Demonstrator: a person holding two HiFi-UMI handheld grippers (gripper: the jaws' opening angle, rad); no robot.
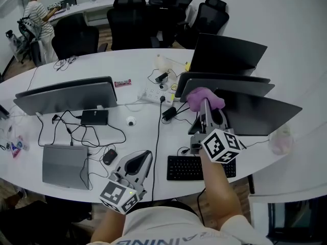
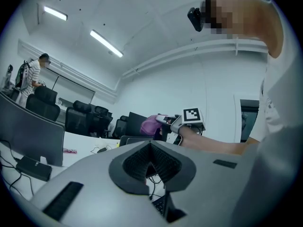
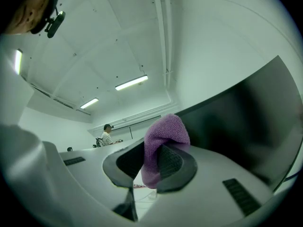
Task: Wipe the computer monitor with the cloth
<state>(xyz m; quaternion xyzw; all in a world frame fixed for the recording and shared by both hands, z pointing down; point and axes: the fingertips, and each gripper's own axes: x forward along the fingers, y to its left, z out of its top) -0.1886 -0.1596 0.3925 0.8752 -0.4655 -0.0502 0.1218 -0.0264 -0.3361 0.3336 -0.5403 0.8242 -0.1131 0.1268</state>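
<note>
Right gripper point(image 3: 152, 173) clamps cloth point(image 3: 165, 132) lengthwise, bunched end toward monitor point(image 3: 248, 122)

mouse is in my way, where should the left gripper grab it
Probably pinch the mouse across its two long sides, the left gripper coming straight down from above: it lies flat on the desk, low and rounded, so only its sides offer a hold.
</note>
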